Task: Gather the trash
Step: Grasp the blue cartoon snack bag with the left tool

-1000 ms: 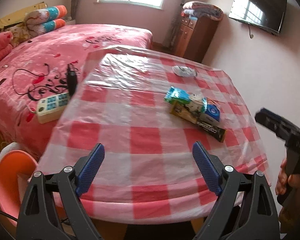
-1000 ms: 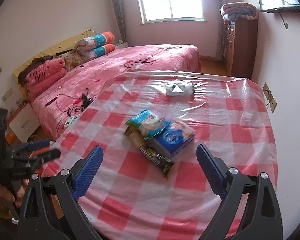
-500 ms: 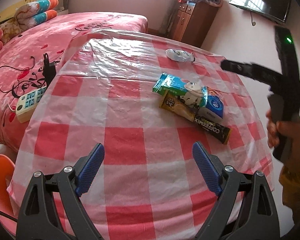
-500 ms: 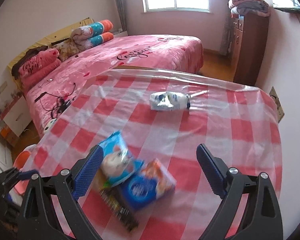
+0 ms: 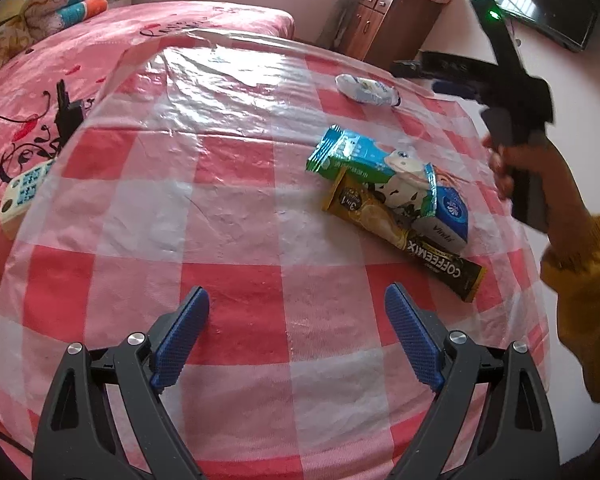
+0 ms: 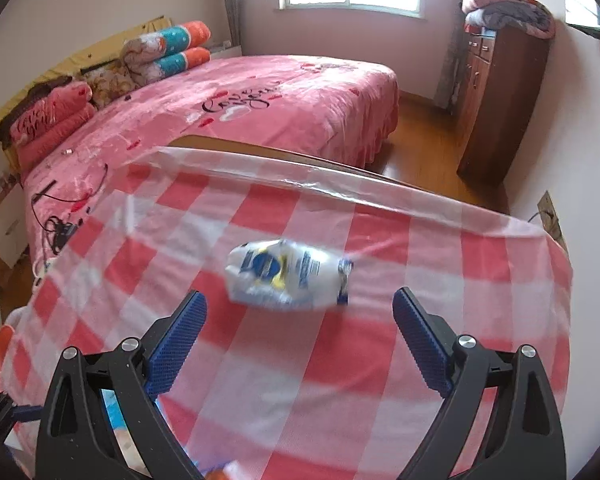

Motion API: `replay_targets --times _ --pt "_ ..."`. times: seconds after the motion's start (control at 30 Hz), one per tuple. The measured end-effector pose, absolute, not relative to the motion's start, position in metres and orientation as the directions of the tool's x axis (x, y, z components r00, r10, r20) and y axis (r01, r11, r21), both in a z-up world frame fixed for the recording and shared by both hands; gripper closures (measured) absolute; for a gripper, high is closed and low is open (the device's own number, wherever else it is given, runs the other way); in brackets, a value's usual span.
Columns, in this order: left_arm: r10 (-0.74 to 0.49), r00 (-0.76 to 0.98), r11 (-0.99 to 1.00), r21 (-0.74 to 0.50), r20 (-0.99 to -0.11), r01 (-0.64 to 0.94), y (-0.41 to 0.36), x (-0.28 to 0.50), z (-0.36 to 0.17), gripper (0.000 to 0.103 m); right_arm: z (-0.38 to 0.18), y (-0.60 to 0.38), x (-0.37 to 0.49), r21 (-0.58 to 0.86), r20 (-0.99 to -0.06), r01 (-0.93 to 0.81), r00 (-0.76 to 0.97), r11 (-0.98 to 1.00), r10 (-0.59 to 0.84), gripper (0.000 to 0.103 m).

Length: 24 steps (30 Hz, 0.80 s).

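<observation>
I hold two grippers over the table (image 5: 228,216) with the red and white cloth. My left gripper (image 5: 296,340) is wide open with nothing in it. My right gripper (image 6: 300,336) is wide open too, with nothing in it. I count four bits of trash. One crumpled white wrapper (image 6: 286,276) lies far back, just past my right gripper. Three lie together on the right: a green packet (image 5: 364,164), a coffee stick (image 5: 404,236) and a blue tissue pack (image 5: 450,212).
</observation>
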State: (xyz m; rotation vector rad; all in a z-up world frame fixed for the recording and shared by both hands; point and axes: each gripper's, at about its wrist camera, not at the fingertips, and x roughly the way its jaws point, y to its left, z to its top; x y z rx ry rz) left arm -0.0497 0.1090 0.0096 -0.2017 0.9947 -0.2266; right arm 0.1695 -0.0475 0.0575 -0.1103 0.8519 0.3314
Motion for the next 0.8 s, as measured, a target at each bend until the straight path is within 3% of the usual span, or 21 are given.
replay_targets --times 0.43,0.53,0.8 --pt "-0.309 0.533 0.95 -0.287 -0.788 0.126 0.1 -0.038 0.011 0.013 0.021 -0.025 0.227 0.026 -0.799 -0.424 0.535 0.905 0.273 0.01" --pt "-0.323 0.534 0.945 -0.299 -0.782 0.135 0.096 -0.035 0.012 0.013 0.022 -0.025 0.228 0.062 -0.806 -0.453 0.502 0.889 0.312 0.018" --pt "-0.37 0.556 0.927 -0.339 -0.744 0.162 0.083 -0.025 0.023 0.013 0.017 -0.031 0.198 0.184 -0.805 -0.512 0.411 0.839 0.428 0.022"
